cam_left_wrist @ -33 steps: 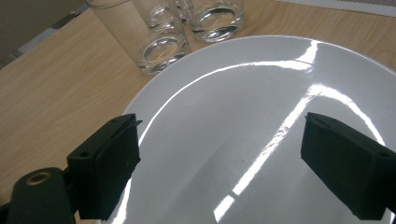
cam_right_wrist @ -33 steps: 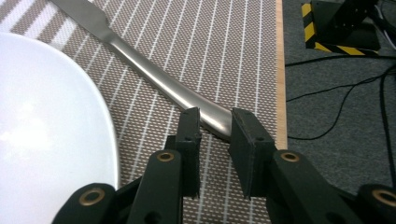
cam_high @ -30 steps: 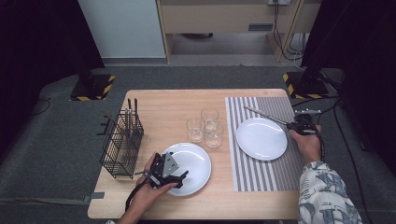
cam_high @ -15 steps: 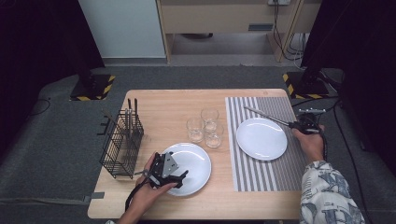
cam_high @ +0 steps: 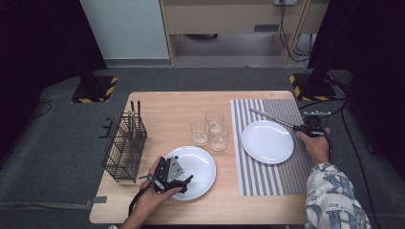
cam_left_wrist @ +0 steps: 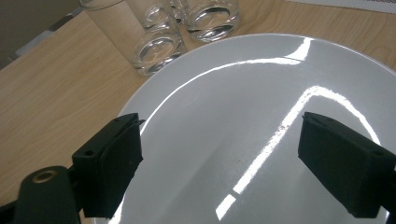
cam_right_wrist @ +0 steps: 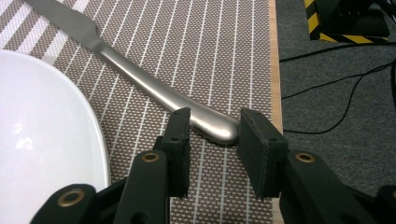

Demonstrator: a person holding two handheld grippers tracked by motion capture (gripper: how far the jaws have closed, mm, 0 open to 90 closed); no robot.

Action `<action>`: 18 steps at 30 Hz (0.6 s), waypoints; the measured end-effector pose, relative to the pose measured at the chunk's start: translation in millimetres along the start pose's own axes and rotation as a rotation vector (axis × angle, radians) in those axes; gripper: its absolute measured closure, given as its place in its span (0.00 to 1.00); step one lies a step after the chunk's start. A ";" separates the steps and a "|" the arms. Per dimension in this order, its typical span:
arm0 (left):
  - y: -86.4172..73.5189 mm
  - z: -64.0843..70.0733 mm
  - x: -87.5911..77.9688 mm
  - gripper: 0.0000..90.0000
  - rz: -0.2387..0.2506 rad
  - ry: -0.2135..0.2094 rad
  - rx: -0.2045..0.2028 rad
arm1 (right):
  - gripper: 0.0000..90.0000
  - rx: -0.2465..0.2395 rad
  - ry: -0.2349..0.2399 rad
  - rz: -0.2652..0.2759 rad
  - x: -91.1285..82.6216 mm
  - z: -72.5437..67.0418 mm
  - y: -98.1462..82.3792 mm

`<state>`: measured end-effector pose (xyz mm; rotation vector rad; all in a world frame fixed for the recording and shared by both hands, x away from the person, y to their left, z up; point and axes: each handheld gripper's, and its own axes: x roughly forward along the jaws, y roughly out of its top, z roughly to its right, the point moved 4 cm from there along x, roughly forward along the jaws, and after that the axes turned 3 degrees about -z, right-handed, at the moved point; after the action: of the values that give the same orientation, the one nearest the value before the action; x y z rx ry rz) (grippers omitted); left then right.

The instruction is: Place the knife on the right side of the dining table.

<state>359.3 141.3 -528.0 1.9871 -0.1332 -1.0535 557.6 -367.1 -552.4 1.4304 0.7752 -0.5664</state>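
We are letting go of the knife [cam_right_wrist: 154,88] on the striped mat [cam_right_wrist: 219,56], right of the far plate [cam_right_wrist: 42,135]. Our right gripper [cam_right_wrist: 212,128] has just been opening, handle end between its jaws; next, back away. Our left gripper [cam_left_wrist: 224,158] hovers wide over the near plate [cam_left_wrist: 261,93].

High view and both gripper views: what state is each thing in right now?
Knife: flat on the striped mat, handle end between the right gripper fingers, which have just been opening.
Left gripper: open over the near plate.
Far plate: empty.
Glasses: upright, empty.
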 end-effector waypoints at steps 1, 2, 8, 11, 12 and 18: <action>-0.1 -0.1 0.0 0.14 -0.001 0.000 -0.001 | 0.72 0.000 0.000 -0.001 -0.1 0.5 0.1; -0.2 -0.2 0.1 0.14 -0.001 0.000 -0.001 | 0.72 -0.003 -0.002 0.000 0.0 0.5 0.0; -1.0 1.6 2.1 0.14 -0.011 -0.007 0.005 | 0.75 -0.019 -0.017 -0.005 2.5 1.4 0.1; -1.2 2.6 3.4 0.14 -0.015 -0.010 0.006 | 0.75 -0.020 -0.011 0.001 4.7 -0.2 1.0; -1.2 2.6 3.5 0.14 -0.016 -0.009 0.006 | 0.75 -0.020 -0.010 0.003 5.3 0.1 1.5; -1.7 1.4 3.1 0.14 -0.015 -0.011 -0.003 | 0.74 -0.025 -0.004 -0.001 8.7 0.5 5.6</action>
<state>359.8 140.1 -531.5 1.9825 -0.1221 -1.0739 567.5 -366.3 -555.4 1.4058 0.7772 -0.5589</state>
